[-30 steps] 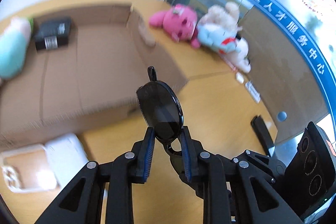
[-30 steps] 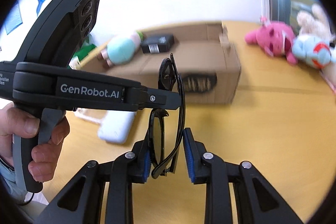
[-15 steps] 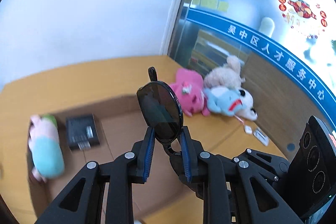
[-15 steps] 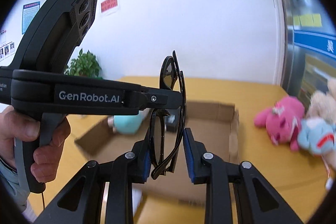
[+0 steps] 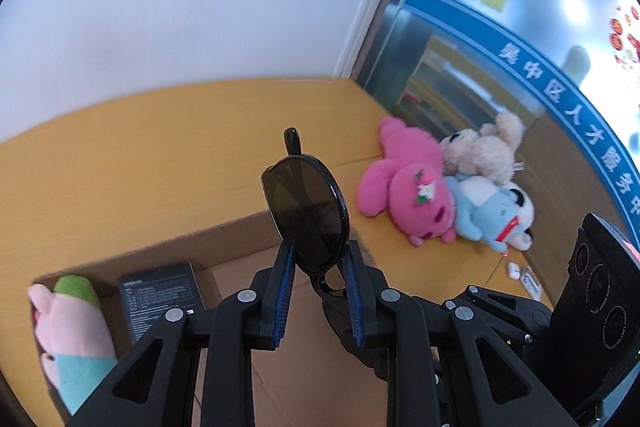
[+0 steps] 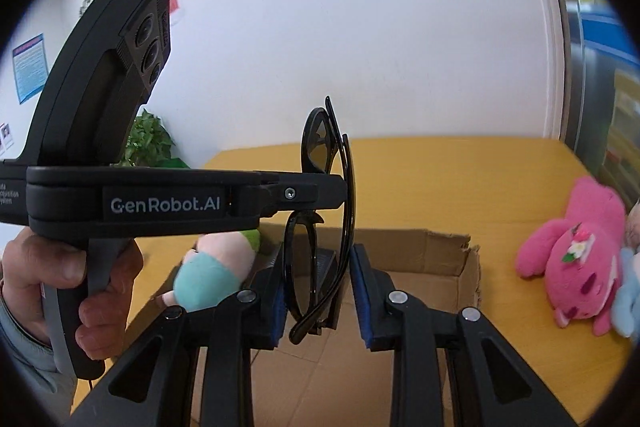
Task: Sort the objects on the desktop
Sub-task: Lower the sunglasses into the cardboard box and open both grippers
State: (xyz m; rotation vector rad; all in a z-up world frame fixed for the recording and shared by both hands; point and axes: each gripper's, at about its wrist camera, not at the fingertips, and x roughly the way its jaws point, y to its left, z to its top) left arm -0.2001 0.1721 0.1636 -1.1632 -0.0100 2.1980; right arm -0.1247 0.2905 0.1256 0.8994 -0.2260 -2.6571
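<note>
Both grippers are clamping one pair of sunglasses (image 5: 308,215) in mid-air above the open cardboard box (image 5: 240,231). The left gripper (image 5: 318,291) is pinching the rim of one dark lens between its blue pads, jaws nearly together, the lens standing upright above them. The right gripper (image 6: 320,291) is squeezing the same sunglasses (image 6: 320,227) edge-on, its pads pressing the lens and folded temples on either side. In the right view the left gripper's fingers are reaching in from the left and meeting the frame higher up, with a hand (image 6: 86,291) wrapping that gripper's handle. Inside the box, a pastel plush (image 5: 72,331) is lying against its left wall, and a black carton (image 5: 160,299) is sitting just beside it. Out on the yellow worktop (image 5: 120,179), a pink plush (image 5: 408,203) is lying near the far right corner, touching a cream plush (image 5: 480,151) and a blue plush (image 5: 488,215). Two small white items by the right edge are too small to identify.
</note>
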